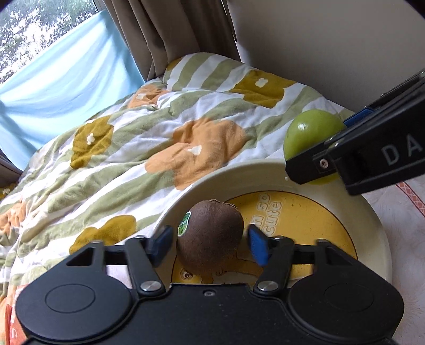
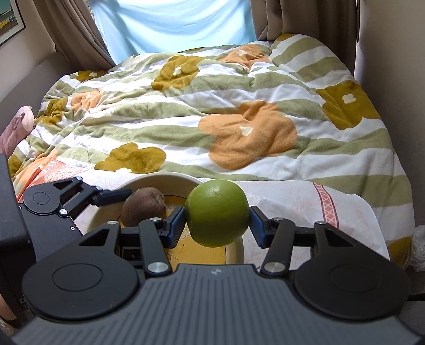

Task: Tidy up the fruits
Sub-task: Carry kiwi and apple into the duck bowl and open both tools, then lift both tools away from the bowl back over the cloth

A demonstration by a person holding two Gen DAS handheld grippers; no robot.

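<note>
A brown kiwi (image 1: pixel 209 236) with a green sticker rests on a cream plate (image 1: pixel 366 233) with a yellow centre, lying on the bed. My left gripper (image 1: pixel 209 242) is open around the kiwi, with small gaps between its blue pads and the fruit. My right gripper (image 2: pixel 216 224) is shut on a green round fruit (image 2: pixel 217 212) and holds it over the plate's right rim (image 2: pixel 236 249). The kiwi (image 2: pixel 144 205) and the left gripper (image 2: pixel 111 196) also show in the right wrist view. The green fruit (image 1: pixel 308 135) and the right gripper's finger (image 1: pixel 313 164) show in the left wrist view.
The plate sits on a pale patterned sheet (image 2: pixel 305 207) at the bed's near end. A striped flowered blanket (image 2: pixel 212 111) covers the bed beyond. Brown curtains (image 1: pixel 170 31) and a light blue cloth (image 2: pixel 172 24) hang at the window. A wall (image 1: pixel 332 42) stands to the right.
</note>
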